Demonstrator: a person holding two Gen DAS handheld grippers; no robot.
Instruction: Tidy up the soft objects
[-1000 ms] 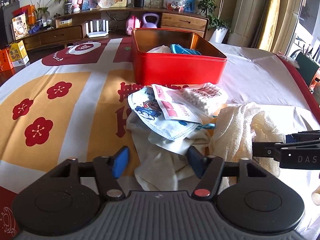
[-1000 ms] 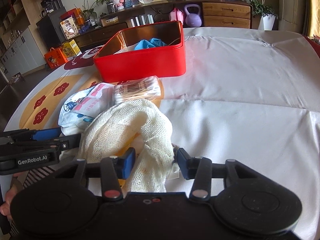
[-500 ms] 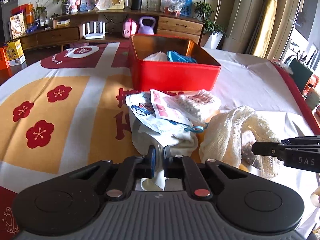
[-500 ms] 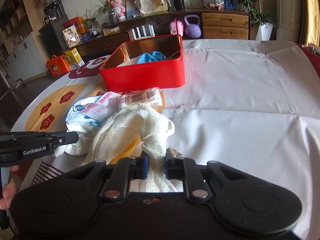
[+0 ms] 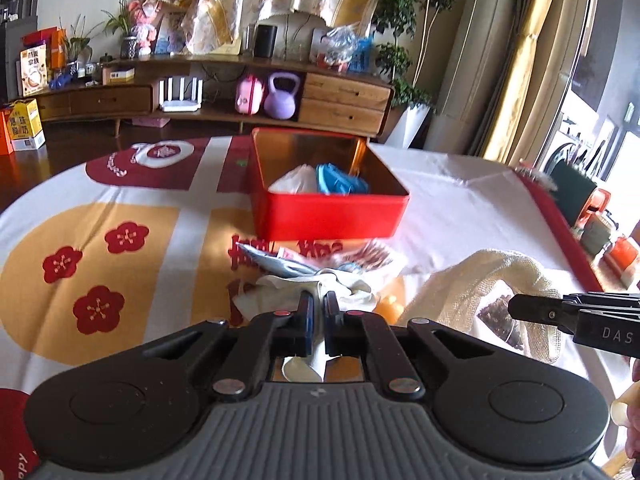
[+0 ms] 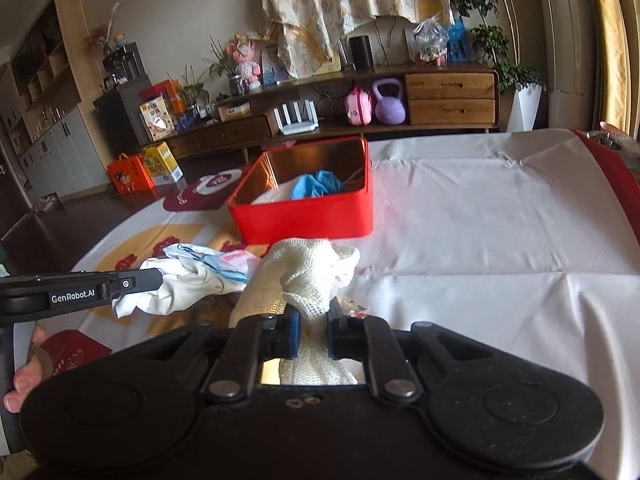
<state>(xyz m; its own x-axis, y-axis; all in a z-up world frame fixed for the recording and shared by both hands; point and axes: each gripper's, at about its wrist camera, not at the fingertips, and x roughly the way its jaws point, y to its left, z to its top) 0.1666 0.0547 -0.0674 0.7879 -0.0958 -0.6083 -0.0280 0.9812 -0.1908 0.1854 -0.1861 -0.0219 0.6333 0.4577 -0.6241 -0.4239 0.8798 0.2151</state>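
My left gripper (image 5: 319, 300) is shut on a crumpled white cloth (image 5: 348, 285), which hangs lifted off the table. A blue-printed face mask (image 5: 276, 265) rests against that cloth. My right gripper (image 6: 312, 314) is shut on a cream mesh cloth (image 6: 308, 268), bunched up above its fingers. In the right wrist view the left gripper (image 6: 154, 278) comes in from the left with the white cloth (image 6: 188, 286). The open red tin (image 5: 332, 216) stands beyond both, with a blue item (image 5: 340, 179) and a white item (image 5: 298, 180) inside.
A pink-and-white packet (image 6: 240, 261) and a blurred swab pack (image 5: 370, 255) lie in front of the tin (image 6: 308, 220). The tablecloth (image 6: 480, 220) is white to the right. A sideboard with a purple kettlebell (image 6: 389, 102) stands behind. A person's fingers (image 6: 24, 380) show at lower left.
Both grippers went from open to shut, the left on the white cloth, the right on the mesh cloth. Both then rose, lifting the cloths, and the tin looks farther below.
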